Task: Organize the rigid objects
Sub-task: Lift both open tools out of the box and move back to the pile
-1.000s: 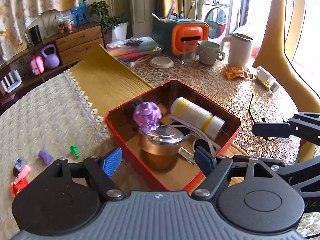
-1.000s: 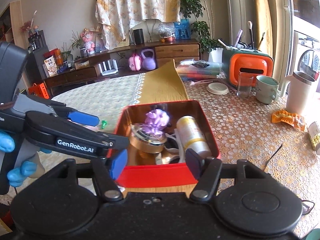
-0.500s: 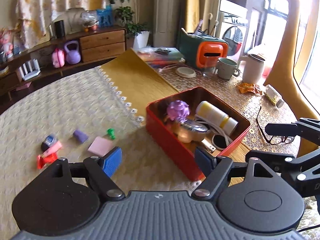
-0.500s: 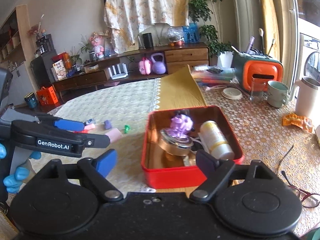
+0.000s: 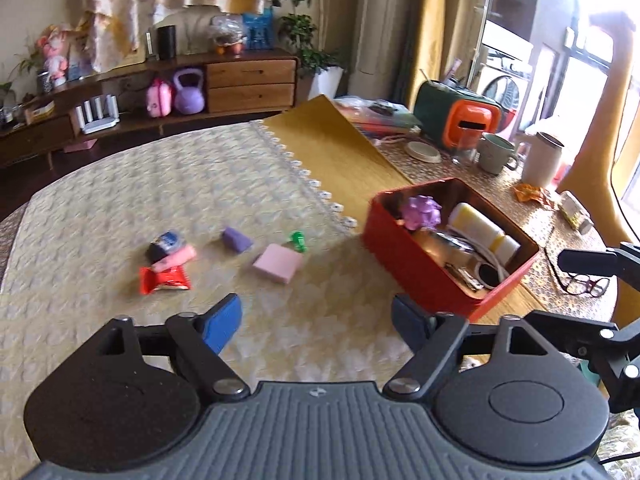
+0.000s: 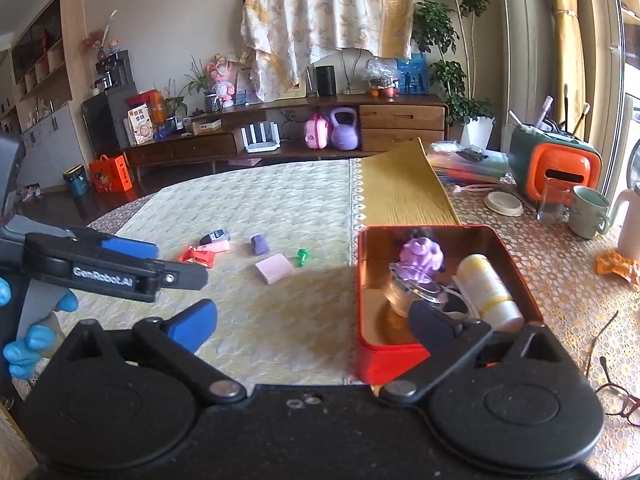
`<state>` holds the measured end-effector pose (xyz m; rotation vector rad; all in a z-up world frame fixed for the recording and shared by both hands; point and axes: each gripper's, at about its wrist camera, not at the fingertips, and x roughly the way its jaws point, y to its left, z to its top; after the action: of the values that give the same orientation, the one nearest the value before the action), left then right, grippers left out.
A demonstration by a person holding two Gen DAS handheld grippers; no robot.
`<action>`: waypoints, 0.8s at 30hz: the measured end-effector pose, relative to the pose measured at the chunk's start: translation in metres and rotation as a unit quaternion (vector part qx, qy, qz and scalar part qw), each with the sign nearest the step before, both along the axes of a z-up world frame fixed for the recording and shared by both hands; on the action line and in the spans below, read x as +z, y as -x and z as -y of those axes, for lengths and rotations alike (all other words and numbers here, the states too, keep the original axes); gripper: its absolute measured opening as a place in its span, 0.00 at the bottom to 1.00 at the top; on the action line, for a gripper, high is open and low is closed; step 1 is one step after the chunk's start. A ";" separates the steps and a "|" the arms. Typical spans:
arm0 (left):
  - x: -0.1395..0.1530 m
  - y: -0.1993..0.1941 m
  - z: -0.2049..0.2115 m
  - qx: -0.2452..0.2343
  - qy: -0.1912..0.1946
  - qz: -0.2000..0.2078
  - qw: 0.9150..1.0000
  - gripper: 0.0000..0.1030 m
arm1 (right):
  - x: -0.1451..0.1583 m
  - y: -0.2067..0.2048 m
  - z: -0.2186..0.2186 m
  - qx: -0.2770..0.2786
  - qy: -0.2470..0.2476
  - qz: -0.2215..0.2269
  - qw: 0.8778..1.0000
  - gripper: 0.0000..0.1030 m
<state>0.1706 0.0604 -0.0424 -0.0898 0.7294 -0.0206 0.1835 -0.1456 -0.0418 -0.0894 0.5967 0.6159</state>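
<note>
Both grippers pulled back from red tin (image 5: 416,276), left gripper (image 5: 316,322) wide apart, empty, right gripper (image 6: 314,320) likewise

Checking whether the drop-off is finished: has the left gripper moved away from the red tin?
Yes. The left gripper has pulled back and leftward; the red tin now lies off to its right.

- One red rectangular metal tin (image 5: 404,248)
- Six small loose items on the cloth, among them one flat pink block (image 5: 278,263), one green peg (image 5: 297,239)
- One pair of dark-framed glasses (image 5: 582,282)
</note>
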 end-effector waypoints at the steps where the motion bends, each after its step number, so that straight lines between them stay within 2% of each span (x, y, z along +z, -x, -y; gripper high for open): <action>1: 0.000 0.002 -0.005 0.005 0.000 0.002 1.000 0.81 | -0.001 0.001 -0.004 0.000 0.004 0.003 1.000 1.00; 8: -0.008 0.007 -0.036 0.038 -0.015 0.012 0.999 0.81 | -0.003 0.001 -0.035 0.013 0.015 0.019 1.000 1.00; 11: -0.014 0.005 -0.049 0.052 -0.017 0.011 0.998 0.81 | -0.005 -0.004 -0.048 0.030 0.009 0.007 0.999 1.00; 16: -0.027 0.000 -0.067 0.075 -0.027 0.008 0.997 0.81 | -0.011 -0.024 -0.067 0.027 0.001 -0.020 0.999 1.00; 24: -0.052 -0.018 -0.092 0.105 -0.028 0.002 0.994 0.81 | -0.025 -0.061 -0.092 0.012 0.015 -0.033 0.999 1.00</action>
<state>0.1881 0.1522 -0.0945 -0.1129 0.7136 0.1994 0.2442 -0.0540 -0.0666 -0.1044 0.6696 0.6359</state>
